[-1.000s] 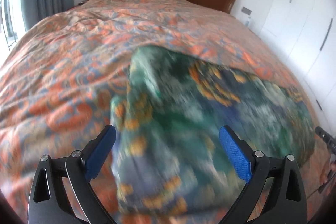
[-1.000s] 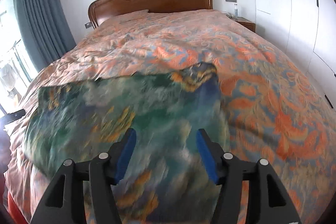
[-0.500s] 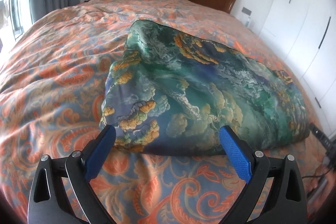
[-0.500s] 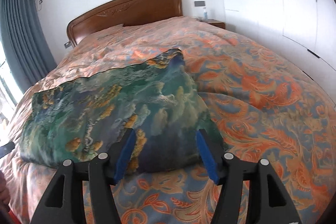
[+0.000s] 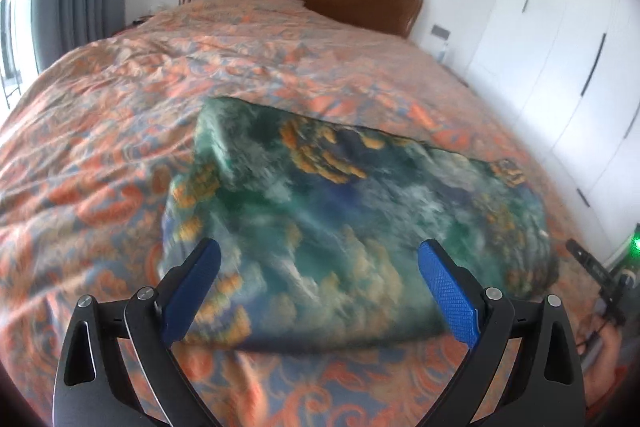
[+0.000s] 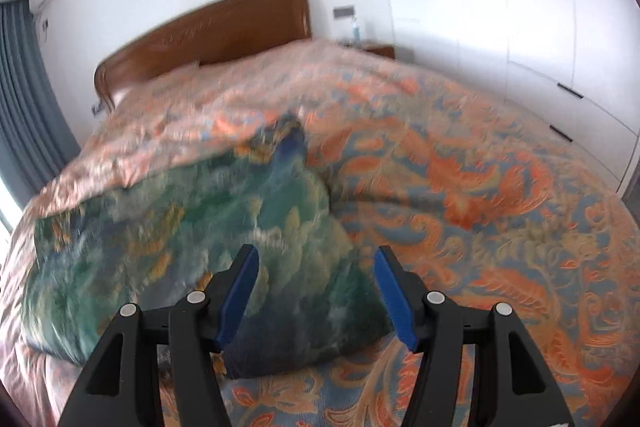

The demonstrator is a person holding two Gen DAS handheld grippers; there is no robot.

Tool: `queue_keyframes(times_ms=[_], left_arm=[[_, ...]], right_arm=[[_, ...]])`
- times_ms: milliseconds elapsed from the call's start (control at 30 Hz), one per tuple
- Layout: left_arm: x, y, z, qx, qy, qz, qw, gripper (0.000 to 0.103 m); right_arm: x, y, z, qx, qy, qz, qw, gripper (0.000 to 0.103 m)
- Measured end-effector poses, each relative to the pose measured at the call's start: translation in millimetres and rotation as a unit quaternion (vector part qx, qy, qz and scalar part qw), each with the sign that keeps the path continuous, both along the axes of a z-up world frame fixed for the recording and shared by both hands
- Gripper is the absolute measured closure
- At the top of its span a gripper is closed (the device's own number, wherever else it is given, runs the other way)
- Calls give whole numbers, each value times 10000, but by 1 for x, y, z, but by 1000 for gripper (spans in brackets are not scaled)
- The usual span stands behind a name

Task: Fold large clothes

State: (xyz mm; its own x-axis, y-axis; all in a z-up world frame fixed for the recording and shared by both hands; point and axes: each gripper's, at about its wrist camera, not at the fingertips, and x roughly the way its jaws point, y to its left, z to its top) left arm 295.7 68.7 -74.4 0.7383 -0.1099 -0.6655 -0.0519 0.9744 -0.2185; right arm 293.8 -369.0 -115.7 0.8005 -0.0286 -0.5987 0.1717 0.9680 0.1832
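We find the green-and-blue printed garment (image 5: 352, 227) lying as a folded rectangle on the orange paisley bedspread (image 5: 100, 147), toward the foot of the bed, where the flat surface supports the fold. Left gripper (image 5: 320, 291) stands wide apart and empty above its near edge. Right gripper (image 6: 316, 291) hangs half-spread, gripping nothing, over the near right corner; we judge both placed to take that edge.

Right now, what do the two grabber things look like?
Both look alike. The left gripper and right gripper have black frames shaped like triangles with holes, round silver bolts, and flat bright blue pads with a bumpy surface.
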Motion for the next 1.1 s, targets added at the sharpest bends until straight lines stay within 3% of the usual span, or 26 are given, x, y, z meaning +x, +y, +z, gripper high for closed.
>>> queue_keyframes(times_ms=[167,333,500,633,767,833,900,967,1033,1100], left_arm=[[-61,0,-30,-416,277,151,9986,4],[-86,-9,-51,368,534,73,9979,4],[-77,-13,-28,647,265,67,9975,4],[-25,-25,-11,1000,233,-64,9947,3],[25,-29,-31,1188,488,-95,9917,3],[42,-26,-52,1424,831,-4,9863,3],[47,-20,-63,1419,1029,47,9845,4],[42,-17,-55,1122,919,31,9894,4],[45,-25,-39,846,674,-153,9940,3],[60,-40,-28,842,580,-276,9944,3]], right_arm=[[-39,0,-9,317,-33,-192,9993,41],[-84,8,-29,441,354,-171,9983,41],[-98,7,-23,81,495,-3,9987,41],[-74,11,7,-17,331,346,9989,41],[-23,29,21,-44,303,794,9964,41],[4,32,12,-64,299,826,9961,41],[29,30,-9,-143,527,737,9958,41],[49,24,-37,-84,868,724,9936,41],[47,17,-49,72,647,725,9952,36],[40,14,-52,141,351,761,9964,33]])
